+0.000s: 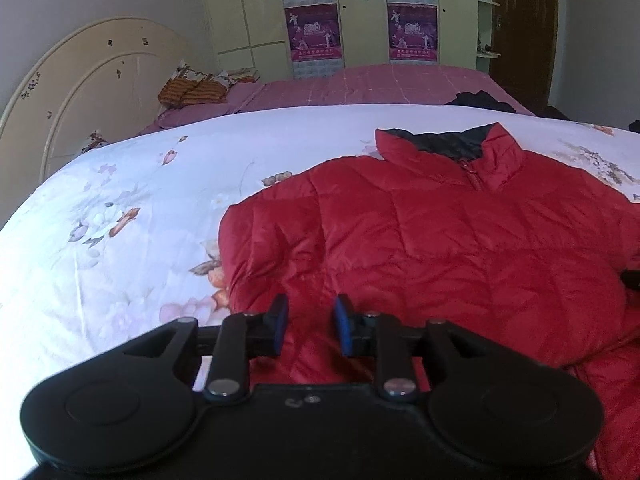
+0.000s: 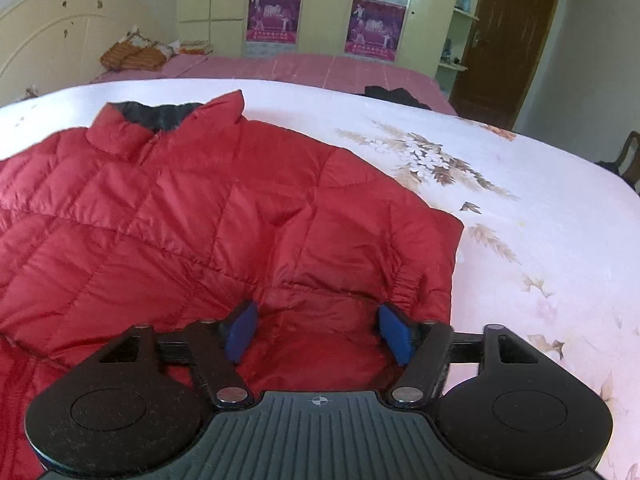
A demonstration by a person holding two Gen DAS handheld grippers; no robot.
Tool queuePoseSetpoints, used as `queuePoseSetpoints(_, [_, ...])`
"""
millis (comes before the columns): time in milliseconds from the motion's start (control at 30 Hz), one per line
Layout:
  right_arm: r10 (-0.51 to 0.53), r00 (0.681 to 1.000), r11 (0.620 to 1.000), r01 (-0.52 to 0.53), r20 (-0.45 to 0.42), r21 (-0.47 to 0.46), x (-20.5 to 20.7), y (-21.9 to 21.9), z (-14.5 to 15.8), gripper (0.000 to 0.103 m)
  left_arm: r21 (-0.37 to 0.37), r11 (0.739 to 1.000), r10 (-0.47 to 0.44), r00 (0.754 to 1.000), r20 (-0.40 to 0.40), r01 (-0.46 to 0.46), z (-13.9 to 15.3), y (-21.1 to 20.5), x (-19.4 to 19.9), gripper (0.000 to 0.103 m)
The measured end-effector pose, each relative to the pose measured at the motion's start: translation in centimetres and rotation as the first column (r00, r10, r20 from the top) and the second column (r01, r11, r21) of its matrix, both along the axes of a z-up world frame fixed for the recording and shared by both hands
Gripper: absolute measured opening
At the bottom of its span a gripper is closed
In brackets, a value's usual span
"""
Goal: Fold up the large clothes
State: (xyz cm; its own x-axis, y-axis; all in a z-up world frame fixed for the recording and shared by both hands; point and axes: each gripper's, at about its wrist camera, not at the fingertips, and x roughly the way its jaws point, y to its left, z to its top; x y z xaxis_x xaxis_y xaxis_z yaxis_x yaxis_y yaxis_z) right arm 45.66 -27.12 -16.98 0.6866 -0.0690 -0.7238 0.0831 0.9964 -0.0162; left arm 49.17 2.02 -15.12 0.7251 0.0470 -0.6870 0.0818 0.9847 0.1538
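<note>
Nearest, the right gripper (image 2: 318,330) hangs over the red jacket (image 2: 192,216), jaws spread wide around a puffy fold beside the elastic cuff (image 2: 404,282) without pinching it. The left gripper (image 1: 308,330) sits at the jacket's other flank – jaws narrowly parted, nothing between them (released, by the look). The jacket lies front up, its long axis running away from both tongs to the collar (image 1: 452,144). I judge the right hand nearer a grasp. Under the jacket: a floral quilt (image 1: 132,208); beyond it, a pink bedsheet (image 2: 304,68), then 2 postered wardrobe doors (image 2: 320,8).
</note>
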Motion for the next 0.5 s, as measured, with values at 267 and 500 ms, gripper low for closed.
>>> queuePoseSetpoints(267, [0.051, 0.997, 0.992, -0.056, 0.053, 0.114, -3.3, -1.7, 2.8, 0.068, -0.014, 0.999, 0.043, 0.999, 0.004, -0.043, 1.5, -0.8, -4.0, 0.047])
queuePoseSetpoints(500, [0.089, 0.993, 0.978, -0.102, 0.081, 0.183, -8.8, -2.0, 4.8, 0.07, -0.04, 0.999, 0.006, 1.0, -0.006, -0.006, 2.4, -0.5, -8.9, 0.071])
